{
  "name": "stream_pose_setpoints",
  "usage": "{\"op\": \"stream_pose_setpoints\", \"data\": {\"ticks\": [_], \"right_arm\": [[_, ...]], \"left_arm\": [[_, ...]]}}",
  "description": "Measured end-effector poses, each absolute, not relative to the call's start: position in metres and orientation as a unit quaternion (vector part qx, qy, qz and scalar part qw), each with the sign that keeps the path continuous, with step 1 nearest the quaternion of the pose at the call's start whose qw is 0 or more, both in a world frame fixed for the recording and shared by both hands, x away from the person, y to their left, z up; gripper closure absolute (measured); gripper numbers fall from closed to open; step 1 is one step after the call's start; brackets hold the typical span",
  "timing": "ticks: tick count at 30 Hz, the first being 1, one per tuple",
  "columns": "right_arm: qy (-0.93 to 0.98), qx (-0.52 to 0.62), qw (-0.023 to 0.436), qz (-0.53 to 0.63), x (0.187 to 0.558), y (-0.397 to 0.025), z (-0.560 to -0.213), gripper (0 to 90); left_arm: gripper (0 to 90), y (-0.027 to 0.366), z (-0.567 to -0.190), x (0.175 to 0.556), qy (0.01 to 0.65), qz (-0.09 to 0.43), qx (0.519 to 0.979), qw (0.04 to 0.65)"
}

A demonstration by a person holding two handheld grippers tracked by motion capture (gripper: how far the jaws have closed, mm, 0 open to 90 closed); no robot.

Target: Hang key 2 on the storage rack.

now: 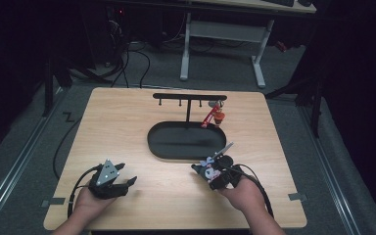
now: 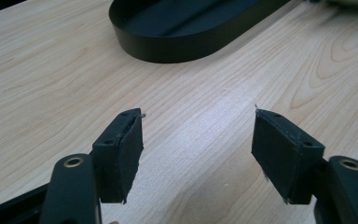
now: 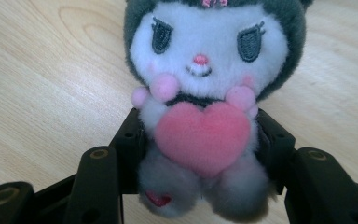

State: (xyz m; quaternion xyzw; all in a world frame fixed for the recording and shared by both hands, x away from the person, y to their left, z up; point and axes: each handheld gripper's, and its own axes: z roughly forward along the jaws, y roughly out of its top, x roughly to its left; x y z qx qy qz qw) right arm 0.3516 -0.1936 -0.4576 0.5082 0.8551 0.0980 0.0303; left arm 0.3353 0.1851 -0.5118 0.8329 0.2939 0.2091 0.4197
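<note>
Dark floor and cable runs surround a pale wooden surface (image 1: 127, 127), with a second desk frame standing farther back in the high view. Near the middle of the surface sits a black oval tray (image 1: 186, 139), and from it rises a thin black hanger bar (image 1: 190, 97) with small pegs; a red keychain figure (image 1: 214, 116) hangs from the peg nearest the bar's right end.

At the near right, the right gripper (image 1: 214, 174) is clamped on a small plush toy (image 3: 205, 93), just in front of the tray's near rim. In the right gripper view its jaws press against the toy's lower body from both sides, just beside the pink heart (image 3: 203, 135) it hugs. The toy has a white face under a dark grey hood, stitched closed eyes, a pink nose and pink paws, and grey legs with a small red heart on one foot. Its long axis runs from feet to head straight along the jaws, head pointing away from the hand, and its face is turned toward that gripper's camera. In the high view the head end lies toward the tray, and a short metal chain piece (image 1: 223, 149) pokes out past the head over the tray's rim.

At the near left, the left gripper (image 1: 120, 180) rests low over bare wood, well apart from the toy. Its jaws stand wide apart with nothing between them, aimed toward the tray.
</note>
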Motion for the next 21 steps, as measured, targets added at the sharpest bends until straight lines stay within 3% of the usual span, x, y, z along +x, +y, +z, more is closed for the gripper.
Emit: {"op": "stream_pose_setpoints", "data": {"ticks": [21], "right_arm": [[0.850,0.508,0.051,0.130,0.369,-0.193,-0.392,47.7]], "left_arm": [[33.7,0.185,-0.508,0.336,0.291,0.203,0.828,0.433]]}}
